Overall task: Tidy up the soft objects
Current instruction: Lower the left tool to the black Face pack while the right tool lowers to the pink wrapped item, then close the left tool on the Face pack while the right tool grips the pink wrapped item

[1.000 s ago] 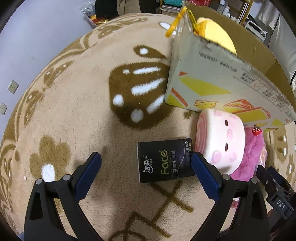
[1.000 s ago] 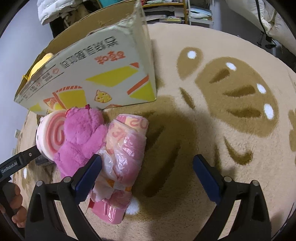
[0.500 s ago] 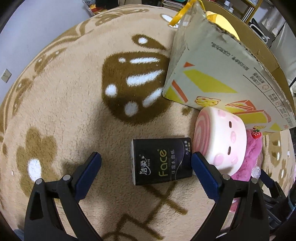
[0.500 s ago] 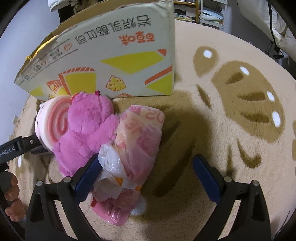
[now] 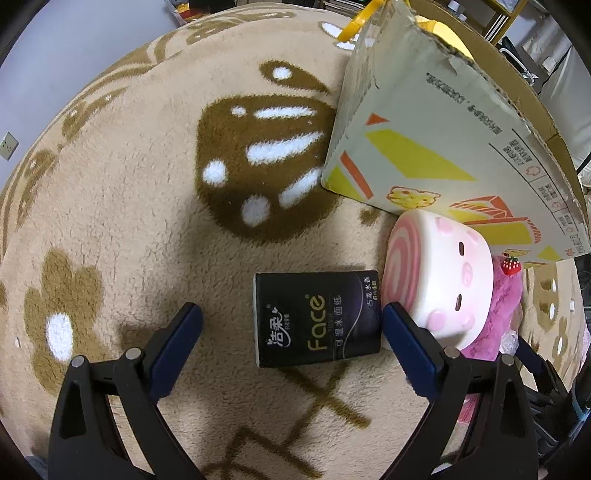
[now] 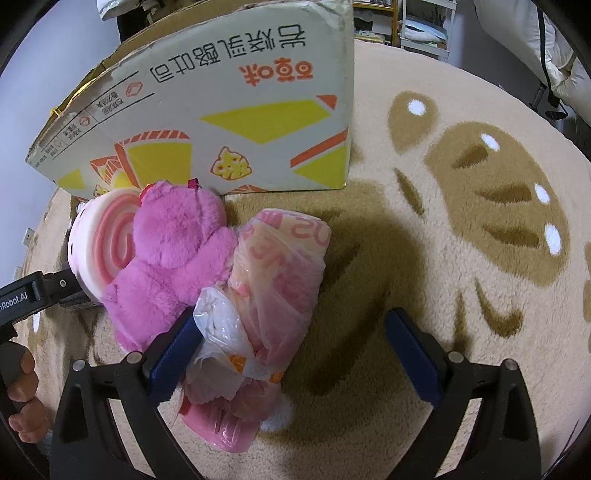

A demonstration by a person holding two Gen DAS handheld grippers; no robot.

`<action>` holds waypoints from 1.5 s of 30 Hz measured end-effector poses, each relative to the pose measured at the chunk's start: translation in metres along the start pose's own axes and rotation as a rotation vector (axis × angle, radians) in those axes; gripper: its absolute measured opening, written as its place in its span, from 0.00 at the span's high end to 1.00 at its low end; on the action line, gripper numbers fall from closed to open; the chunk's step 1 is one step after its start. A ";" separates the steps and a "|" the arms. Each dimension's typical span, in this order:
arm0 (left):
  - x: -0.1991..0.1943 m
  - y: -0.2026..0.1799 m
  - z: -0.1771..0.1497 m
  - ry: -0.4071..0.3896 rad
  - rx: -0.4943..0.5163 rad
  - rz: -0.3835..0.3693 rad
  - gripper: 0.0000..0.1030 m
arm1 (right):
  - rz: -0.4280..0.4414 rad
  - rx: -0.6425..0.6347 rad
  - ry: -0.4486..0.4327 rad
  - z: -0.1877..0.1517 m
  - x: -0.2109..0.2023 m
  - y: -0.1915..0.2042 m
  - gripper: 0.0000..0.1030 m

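A black tissue pack (image 5: 317, 319) lies flat on the rug between the jaws of my open left gripper (image 5: 291, 325). A pink-and-white swirl-roll plush (image 5: 439, 280) touches the pack's right end and shows in the right wrist view (image 6: 99, 236). A pink fluffy plush (image 6: 173, 254) lies beside it. A pink item wrapped in a clear plastic bag (image 6: 269, 295) lies between the jaws of my open right gripper (image 6: 293, 330), close to the left finger. A cardboard box (image 5: 443, 122) stands behind them, also in the right wrist view (image 6: 229, 110).
A beige rug with brown patterns (image 5: 129, 184) covers the floor. A yellow soft item (image 5: 450, 35) sits inside the box. The left gripper body and a hand (image 6: 22, 369) show at the right view's left edge. Shelves and furniture stand beyond the rug.
Both grippers moved forward and lower. The tissue pack now sits between the left jaws, and the bagged item sits between the right jaws. Both stay open.
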State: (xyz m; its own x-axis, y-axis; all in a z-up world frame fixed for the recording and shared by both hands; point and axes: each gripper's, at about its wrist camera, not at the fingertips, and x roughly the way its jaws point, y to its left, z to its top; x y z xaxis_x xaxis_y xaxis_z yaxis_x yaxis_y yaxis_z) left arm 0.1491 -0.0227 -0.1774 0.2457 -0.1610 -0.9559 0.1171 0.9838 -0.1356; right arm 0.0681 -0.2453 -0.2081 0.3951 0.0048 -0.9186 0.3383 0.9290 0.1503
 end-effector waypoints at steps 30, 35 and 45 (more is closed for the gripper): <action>0.013 -0.022 -0.013 -0.033 0.069 0.122 0.27 | -0.020 -0.050 -0.026 -0.002 -0.017 0.004 0.56; 0.005 -0.018 -0.018 -0.042 0.081 0.137 0.38 | 0.010 -0.036 -0.044 -0.006 -0.026 0.000 0.67; -0.018 -0.018 -0.028 -0.088 0.097 0.169 0.38 | -0.010 0.000 -0.150 -0.019 -0.066 -0.012 0.80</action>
State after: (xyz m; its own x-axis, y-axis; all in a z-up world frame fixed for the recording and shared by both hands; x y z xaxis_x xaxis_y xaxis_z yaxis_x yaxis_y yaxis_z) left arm 0.1156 -0.0356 -0.1651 0.3524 -0.0047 -0.9358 0.1580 0.9859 0.0545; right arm 0.0214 -0.2494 -0.1560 0.5148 -0.0597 -0.8552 0.3432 0.9285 0.1417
